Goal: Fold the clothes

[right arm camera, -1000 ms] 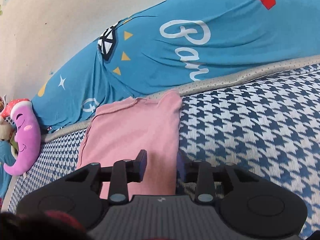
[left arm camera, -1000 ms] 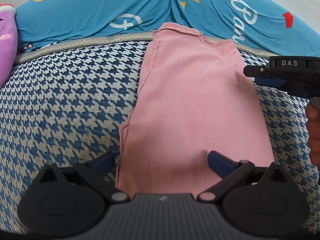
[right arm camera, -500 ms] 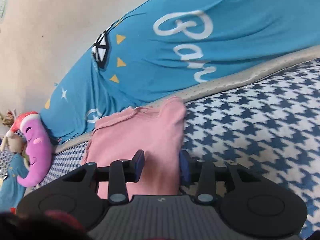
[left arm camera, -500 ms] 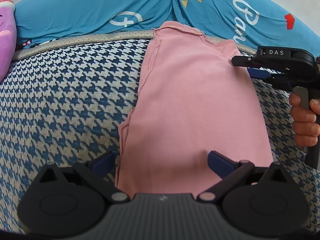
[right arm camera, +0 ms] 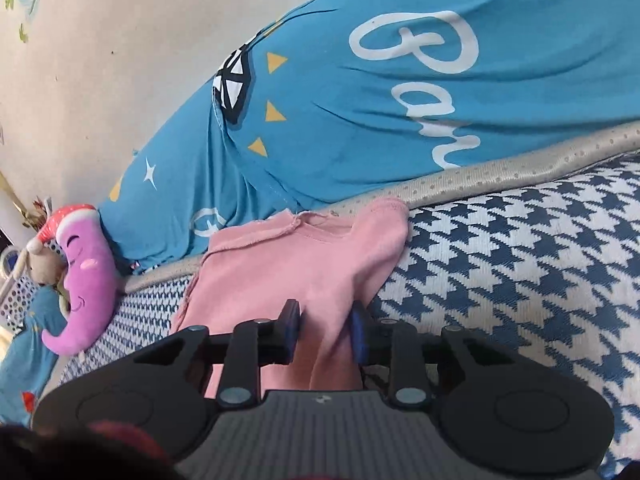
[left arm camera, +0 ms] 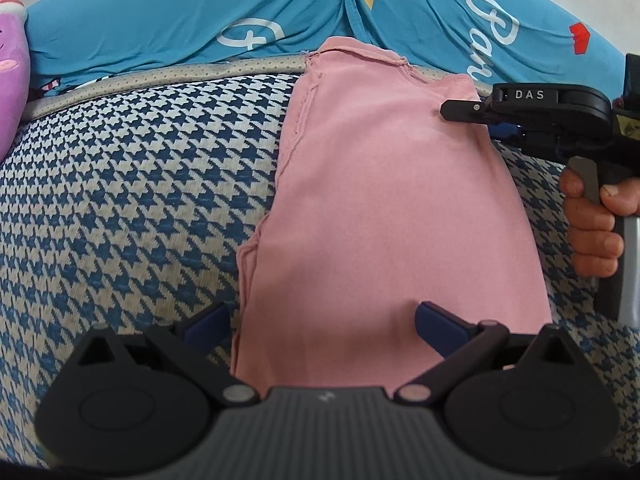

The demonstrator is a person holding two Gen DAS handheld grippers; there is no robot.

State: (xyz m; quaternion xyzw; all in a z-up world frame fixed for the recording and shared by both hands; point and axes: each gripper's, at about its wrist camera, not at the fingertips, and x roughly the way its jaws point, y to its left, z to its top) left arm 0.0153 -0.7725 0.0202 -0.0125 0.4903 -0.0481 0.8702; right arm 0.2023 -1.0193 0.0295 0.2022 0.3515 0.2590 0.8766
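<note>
Near hem of the folded pink knit garment (left arm camera: 384, 216) is hidden behind the left tongs' (left arm camera: 320, 322) black body. The purple crescent plush toy (left arm camera: 10, 76) is cut off at the frame's left edge. Right tongs' (right arm camera: 326, 330) contact with the cloth cannot be determined.

We're in a home, a bedroom by the look of it: a houndstooth bedcover (left arm camera: 120, 200) spreads out with a blue printed duvet (right arm camera: 400, 100) bunched along its far edge. A purple plush moon (right arm camera: 86, 280) slumps at the far left corner, a plain wall (right arm camera: 100, 40) behind.
</note>
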